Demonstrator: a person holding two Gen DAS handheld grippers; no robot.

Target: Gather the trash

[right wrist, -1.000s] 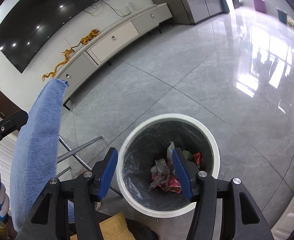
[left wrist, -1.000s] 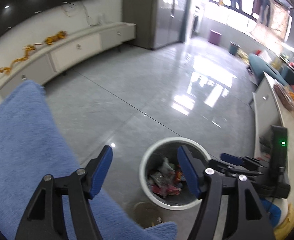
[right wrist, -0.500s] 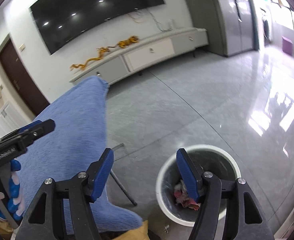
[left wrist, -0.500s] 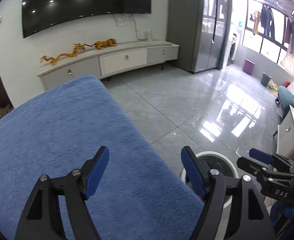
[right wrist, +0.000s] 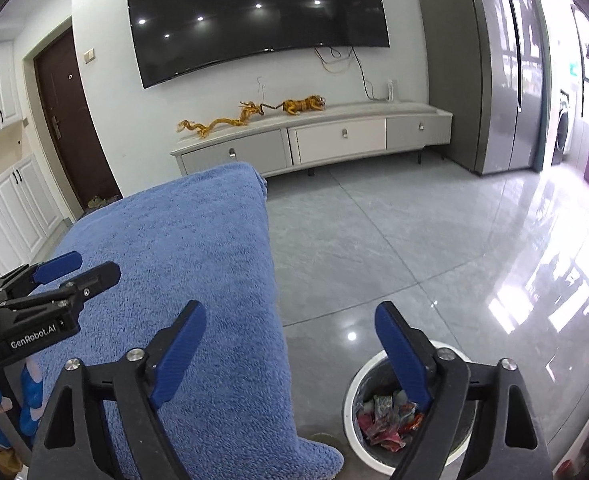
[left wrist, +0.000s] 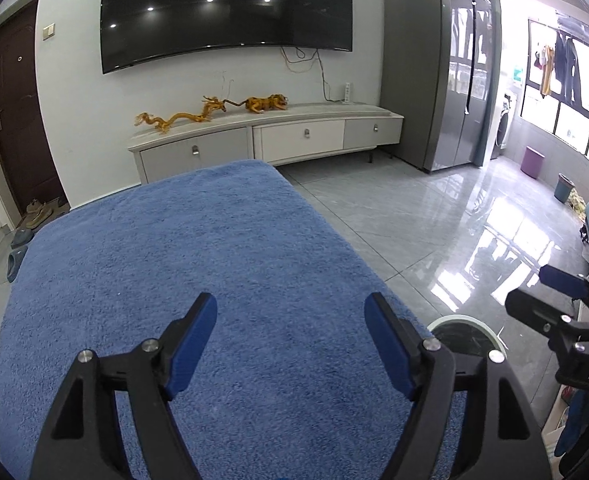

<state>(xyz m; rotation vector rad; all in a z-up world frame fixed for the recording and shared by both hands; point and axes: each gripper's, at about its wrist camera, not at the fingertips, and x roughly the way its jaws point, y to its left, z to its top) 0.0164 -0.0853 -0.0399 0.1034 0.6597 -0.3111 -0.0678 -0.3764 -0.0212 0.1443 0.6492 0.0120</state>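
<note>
A white round trash bin (right wrist: 352, 400) with a black liner stands on the floor beside the table; crumpled wrappers (right wrist: 382, 420) lie inside. Its rim also shows in the left wrist view (left wrist: 464, 320). My left gripper (left wrist: 290, 344) is open and empty above the blue towel-covered table (left wrist: 198, 264). It also shows in the right wrist view (right wrist: 66, 276). My right gripper (right wrist: 290, 348) is open and empty, over the table's right edge and above the bin. It shows at the right of the left wrist view (left wrist: 550, 296).
The blue towel (right wrist: 198, 264) hangs over the table edge. A grey tiled floor (right wrist: 414, 248) stretches to a white TV cabinet (right wrist: 314, 140) with golden dragon figures (right wrist: 222, 120) under a wall TV (right wrist: 254, 12). A dark door (right wrist: 70, 120) is at the left.
Both grippers have lifted and tilted up from looking down into the bin to facing the room. The left gripper moved left over the blue towel. Both stay open and empty.
</note>
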